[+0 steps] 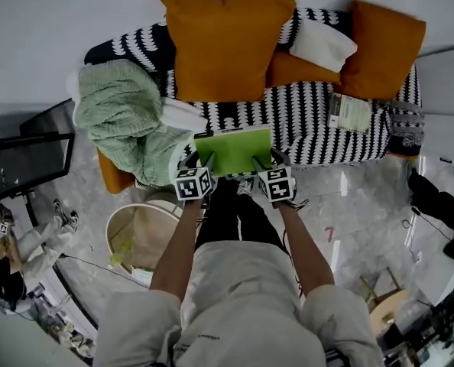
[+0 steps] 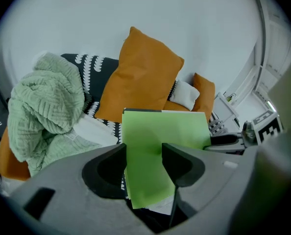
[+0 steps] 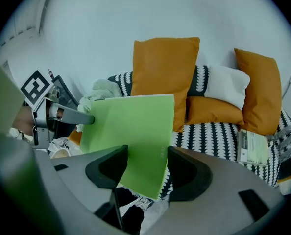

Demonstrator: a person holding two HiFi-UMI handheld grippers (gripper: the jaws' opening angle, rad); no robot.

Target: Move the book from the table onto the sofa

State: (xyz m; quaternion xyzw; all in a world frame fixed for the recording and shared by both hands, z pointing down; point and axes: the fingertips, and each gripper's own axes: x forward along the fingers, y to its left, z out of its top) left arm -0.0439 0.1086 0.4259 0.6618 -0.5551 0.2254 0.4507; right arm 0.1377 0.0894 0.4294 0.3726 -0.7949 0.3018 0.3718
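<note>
Left hand-held gripper (image 2: pixel 143 153) is clamped on the near left part of the green book (image 1: pixel 235 150). The right hand-held gripper (image 3: pixel 146 155) is clamped on its near right part. The two hold the book up in the air, cover up, right at the front edge of the black-and-white sofa (image 1: pixel 319 121). A big orange pillow (image 1: pixel 223 48) leans at the back. A fuzzy green blanket (image 1: pixel 124 117) is piled on the sofa's left end.

Pale grey short-sleeved T-shirt (image 1: pixel 235 304); black trousers (image 1: pixel 231 216); left gripper (image 1: pixel 202 161) and right gripper (image 1: pixel 263 161) have grey moulded bodies, black inner jaw faces; each carries a cube (image 1: pixel 192 183) with black-and-white square markers.
</note>
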